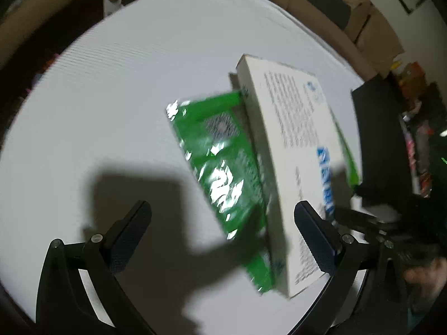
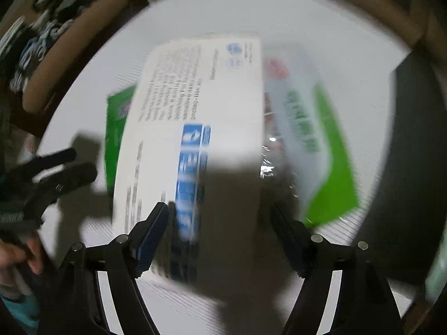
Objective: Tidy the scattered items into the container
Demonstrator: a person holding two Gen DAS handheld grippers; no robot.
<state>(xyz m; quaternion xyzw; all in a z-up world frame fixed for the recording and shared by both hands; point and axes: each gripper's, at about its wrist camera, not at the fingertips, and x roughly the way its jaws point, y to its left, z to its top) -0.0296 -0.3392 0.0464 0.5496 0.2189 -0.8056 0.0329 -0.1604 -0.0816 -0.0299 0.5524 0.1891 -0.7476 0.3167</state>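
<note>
White box (image 1: 290, 150) lies over a green packet (image 1: 220, 167) on the white table (image 1: 125, 83); both tools gape empty.

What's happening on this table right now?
A person holds a two-finger gripper in each hand over a white table. Both the left gripper and the right gripper are open and hold nothing. A white box with blue print lies on top of green packets. The right gripper hovers over the box's near end. A dark container stands beside the pile. Both views are blurred.
</note>
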